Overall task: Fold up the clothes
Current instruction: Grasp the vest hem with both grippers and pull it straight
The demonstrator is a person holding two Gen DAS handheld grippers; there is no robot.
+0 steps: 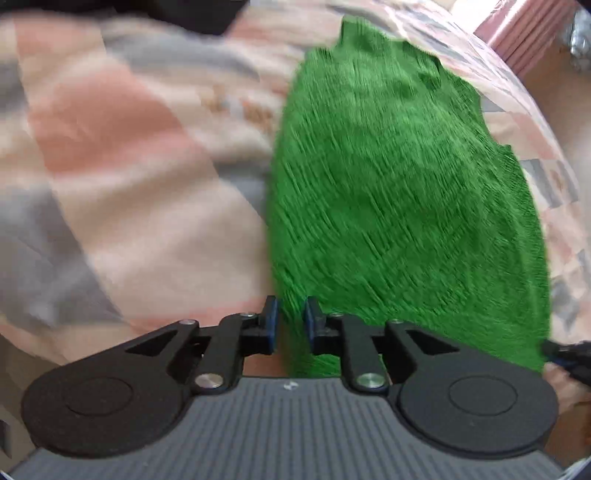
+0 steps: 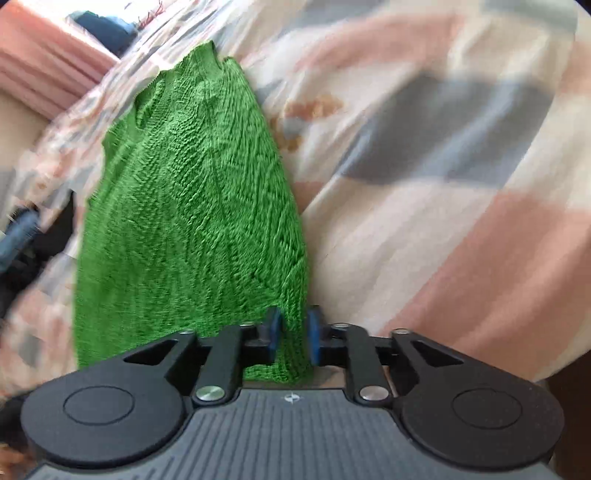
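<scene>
Green knit garment (image 1: 399,206) lies spread on a bed, over a bedsheet (image 1: 122,177) patterned in pink, grey and cream blocks. Left wrist view: left tool (image 1: 291,325) at 6 o'clock, its blue pads (image 1: 272,321) drawn close together with the garment's near left corner pinched between them, so it is gripping the knit. From there the garment fans away toward 12 and 1 o'clock, filling the right half of the view, its far edge ragged. At 4 o'clock, at the garment's other near corner, a dark tip of the other tool shows at the frame edge; detail too blurred to read. Right wrist view: right tool (image 2: 294,332) at 6 o'clock, pads nearly closed, the garment's (image 2: 192,206) near right corner clamped between them. The knit runs up toward 11 o'clock, narrowing to a notched far end, with ribbed and cabled texture visible. Bedsheet (image 2: 424,177) fills the view from 12 through 4 o'clock. A pink pleated fabric (image 2: 40,70) sits at 10 o'clock beyond the bed edge, and a dark blue object (image 2: 107,29) at 11 o'clock, unidentifiable. Both views are motion-blurred, mostly on the sheet.
</scene>
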